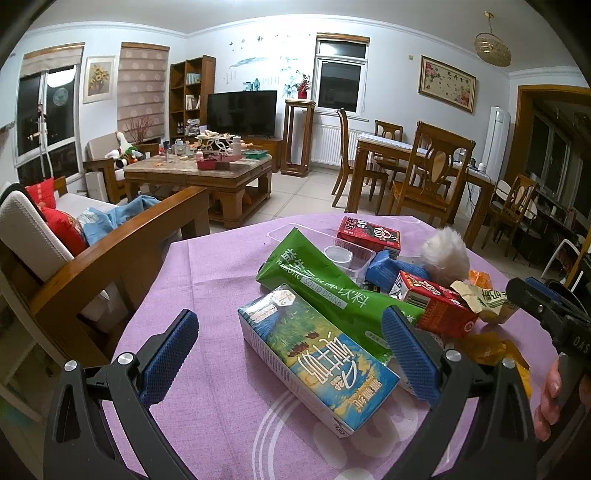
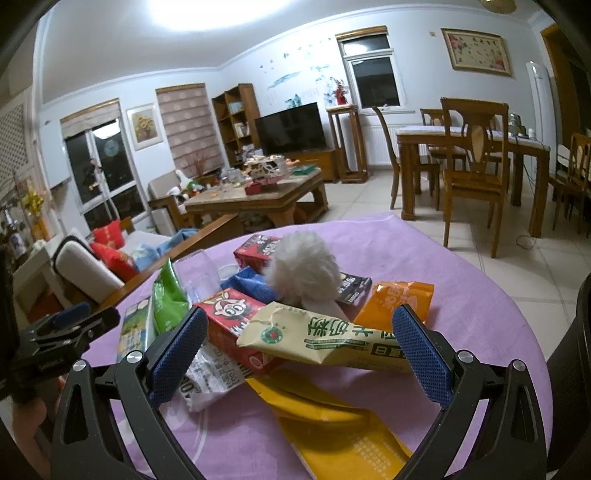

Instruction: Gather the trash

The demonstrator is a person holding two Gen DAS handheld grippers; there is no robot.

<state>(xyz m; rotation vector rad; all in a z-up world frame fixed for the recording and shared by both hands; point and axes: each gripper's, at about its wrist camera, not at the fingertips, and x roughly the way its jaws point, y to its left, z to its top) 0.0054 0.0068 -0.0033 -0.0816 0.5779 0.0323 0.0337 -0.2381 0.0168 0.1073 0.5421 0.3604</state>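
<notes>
Desk [image 1: 207,266], purple cloth: trash heaped mid-surface. Your left tongs [image 1: 290,356] gape wide, empty, straddling the blue milk carton [image 1: 317,362]. Your right tongs [image 2: 299,354] gape wide, empty, around the cream tea carton [image 2: 321,341] atop the heap.

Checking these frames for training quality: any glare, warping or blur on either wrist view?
Left wrist: fisheye bends the walls, corners vignette dark, blue milk carton sharp. Right wrist: ceiling light blows out white, the same warping, yellow tea carton sharp.
</notes>
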